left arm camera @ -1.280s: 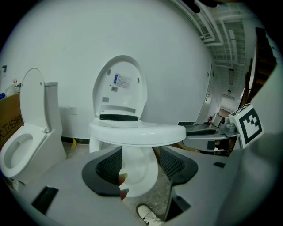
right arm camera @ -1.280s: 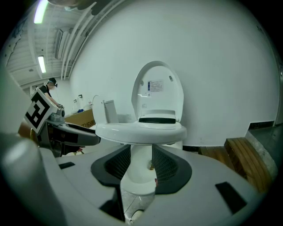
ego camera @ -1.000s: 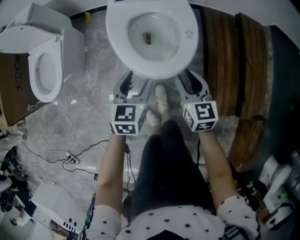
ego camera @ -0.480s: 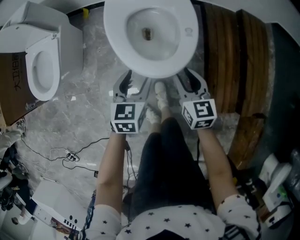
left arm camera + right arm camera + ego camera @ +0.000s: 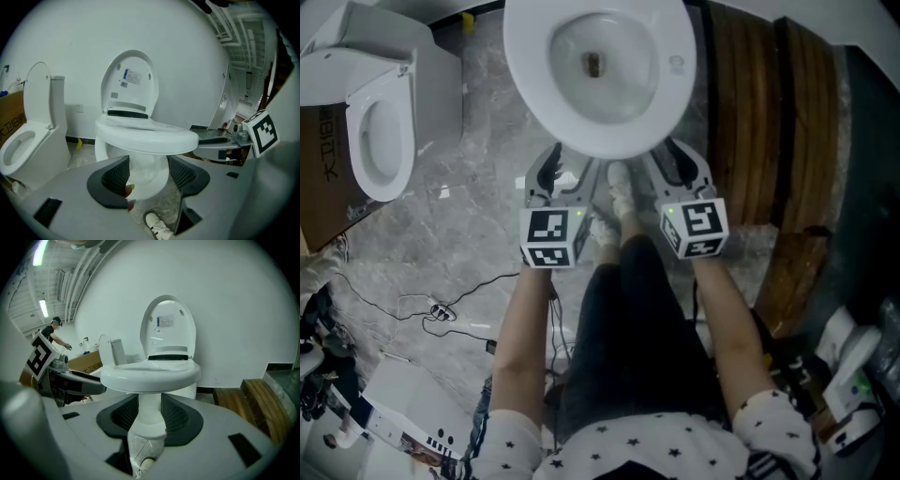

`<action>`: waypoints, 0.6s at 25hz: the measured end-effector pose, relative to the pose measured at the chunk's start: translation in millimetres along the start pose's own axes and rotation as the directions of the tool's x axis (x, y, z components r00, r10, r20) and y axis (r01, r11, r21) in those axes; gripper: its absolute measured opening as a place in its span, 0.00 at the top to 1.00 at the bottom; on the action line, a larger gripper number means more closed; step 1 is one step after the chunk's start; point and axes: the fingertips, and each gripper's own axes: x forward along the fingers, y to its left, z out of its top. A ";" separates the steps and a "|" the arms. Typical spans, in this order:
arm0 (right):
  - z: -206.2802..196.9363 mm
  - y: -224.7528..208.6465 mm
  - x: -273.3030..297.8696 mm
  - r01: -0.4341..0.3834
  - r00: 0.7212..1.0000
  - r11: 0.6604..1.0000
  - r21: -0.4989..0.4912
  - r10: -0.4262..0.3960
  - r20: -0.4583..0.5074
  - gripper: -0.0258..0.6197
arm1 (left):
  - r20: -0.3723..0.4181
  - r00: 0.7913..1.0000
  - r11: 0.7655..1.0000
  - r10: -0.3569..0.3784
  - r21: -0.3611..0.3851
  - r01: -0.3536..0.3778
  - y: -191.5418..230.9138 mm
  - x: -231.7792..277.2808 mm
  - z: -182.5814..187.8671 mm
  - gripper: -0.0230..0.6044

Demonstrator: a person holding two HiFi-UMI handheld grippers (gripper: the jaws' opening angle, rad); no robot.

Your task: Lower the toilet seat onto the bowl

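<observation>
Facing the toilet seat (image 5: 129,84) standing upright at the back of the bowl (image 5: 525,56), straight ahead of and above both grippers, with its hinge (image 5: 127,113) running crosswise to the jaws, and holding left gripper (image 5: 569,173) and right gripper (image 5: 680,169) spread, empty, below the near rim, seemingly equally near.

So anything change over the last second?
Nothing real: only the head view drifts slightly. The left gripper and right gripper stay open and empty, held low in front of the toilet bowl; nothing taken or let go. The lid stands upright.
</observation>
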 end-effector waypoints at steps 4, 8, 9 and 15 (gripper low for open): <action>-6.5 -0.9 4.1 -0.002 1.000 1.000 0.000 0.002 -0.015 0.72 | -0.006 1.000 1.000 0.005 -0.009 -0.005 0.6 3.3 -6.9 0.53; -11.9 -0.7 7.0 -0.005 1.000 1.000 -0.003 0.005 -0.030 0.72 | -0.013 1.000 1.000 0.007 -0.011 -0.007 1.4 5.1 -12.6 0.53; -13.2 -0.6 7.6 -0.005 0.999 1.000 -0.004 0.005 -0.034 0.72 | -0.015 1.000 1.000 0.007 -0.013 -0.007 1.7 5.6 -13.9 0.53; -20.9 -0.4 11.4 -0.005 0.999 1.000 -0.013 0.004 -0.050 0.72 | -0.026 1.000 1.000 0.007 -0.022 -0.008 3.0 9.1 -22.0 0.53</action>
